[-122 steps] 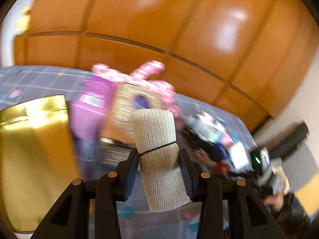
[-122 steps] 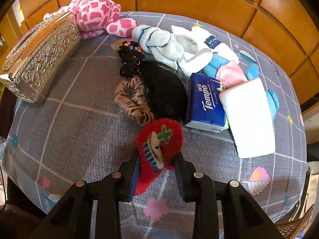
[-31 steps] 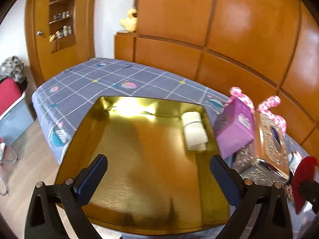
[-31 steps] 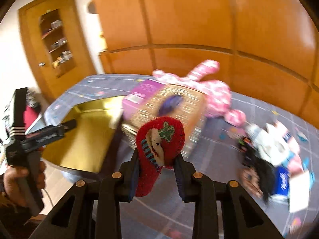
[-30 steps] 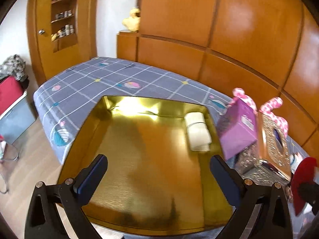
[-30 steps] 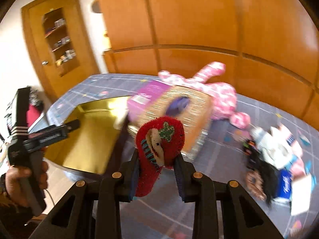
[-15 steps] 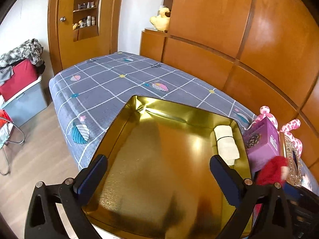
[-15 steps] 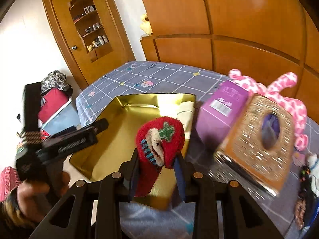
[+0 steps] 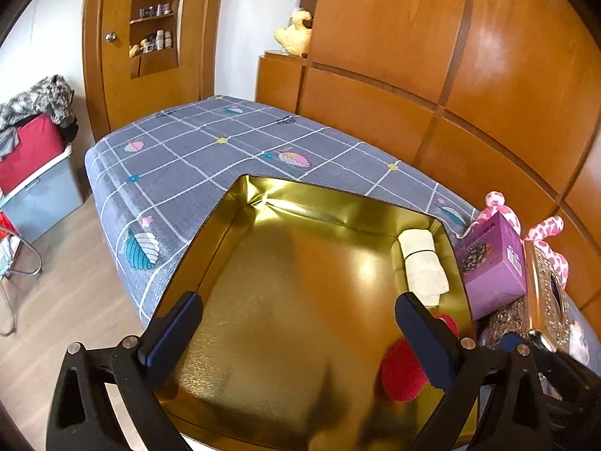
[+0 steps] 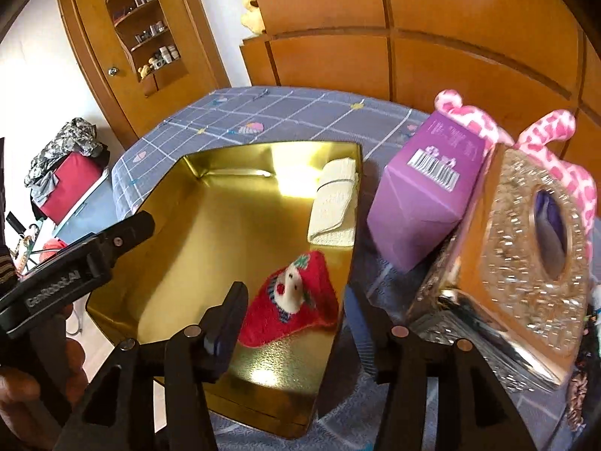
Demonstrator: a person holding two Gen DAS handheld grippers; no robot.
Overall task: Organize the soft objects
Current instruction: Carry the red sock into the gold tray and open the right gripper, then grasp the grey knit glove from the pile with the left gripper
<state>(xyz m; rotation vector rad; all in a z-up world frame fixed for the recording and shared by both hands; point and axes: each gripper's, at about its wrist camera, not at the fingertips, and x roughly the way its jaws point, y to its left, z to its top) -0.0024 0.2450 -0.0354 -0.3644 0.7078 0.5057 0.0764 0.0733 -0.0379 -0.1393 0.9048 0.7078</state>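
A gold tin tray [image 9: 233, 233] [image 10: 180, 195] lies on the grey checked bed. A rolled beige bandage [image 9: 422, 265] [image 10: 334, 203] lies in its far right corner. A red plush sock with a snowman face [image 10: 291, 308] [image 9: 400, 370] lies in the tray near its right wall. My right gripper [image 10: 295, 319] is open just above the sock, jaws apart on either side of it. My left gripper [image 9: 300, 334] is open wide and empty over the tray's near half; it also shows in the right wrist view [image 10: 97, 255] at the left.
A purple box [image 10: 424, 195] [image 9: 492, 267] and an ornate silver tissue box [image 10: 514, 259] stand right of the tray, with a pink spotted plush [image 10: 556, 154] behind. A wooden wardrobe wall [image 9: 432, 56] stands behind the bed. A grey bin with clothes [image 9: 33, 173] sits on the floor at left.
My right gripper carried the red sock from the table over the tray, opened and let it go; it now lies in the tray. The left gripper stayed open and drew back slightly.
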